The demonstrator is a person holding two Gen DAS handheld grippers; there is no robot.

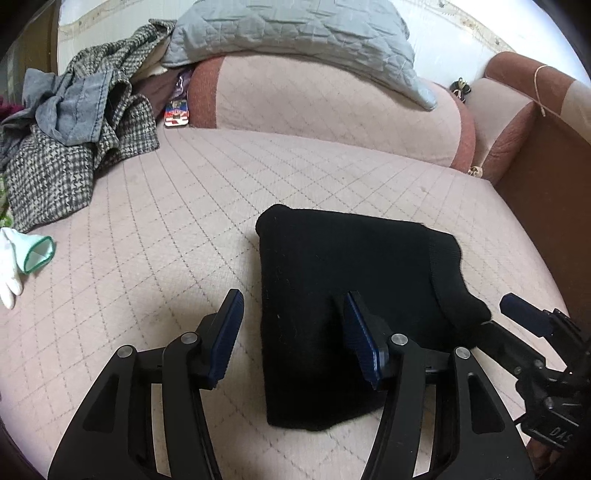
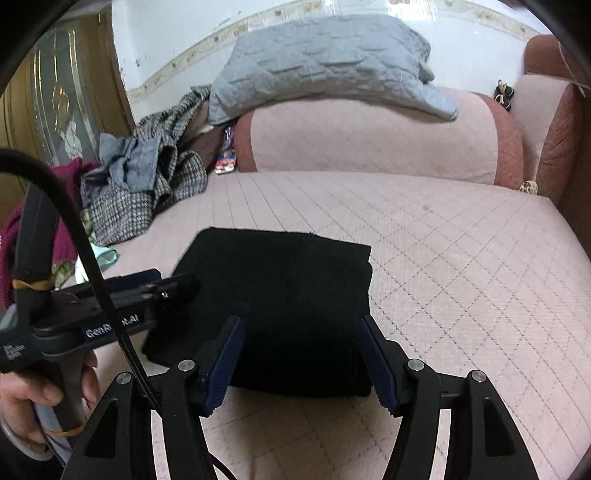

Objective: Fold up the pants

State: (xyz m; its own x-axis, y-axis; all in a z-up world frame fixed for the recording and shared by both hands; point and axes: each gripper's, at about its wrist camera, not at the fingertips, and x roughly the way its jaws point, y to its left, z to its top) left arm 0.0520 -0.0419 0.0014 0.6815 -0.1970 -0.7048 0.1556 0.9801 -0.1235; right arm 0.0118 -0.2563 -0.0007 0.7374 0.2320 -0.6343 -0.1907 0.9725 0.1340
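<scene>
Lying folded, pants (image 2: pixel 280 295) sit between the right hand-held gripper (image 2: pixel 301 354) jaws.

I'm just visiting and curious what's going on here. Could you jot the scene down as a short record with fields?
Setting: pink quilted sofa seat
Main item: black pants, folded into a compact bundle lying on the seat
Left tool: open, one finger over the pants, not gripping
Right tool: open, fingers on either side of the bundle's near edge, not gripping
Held by: a person's hand
Nearby: heap of clothes, grey quilt, white glove
</scene>
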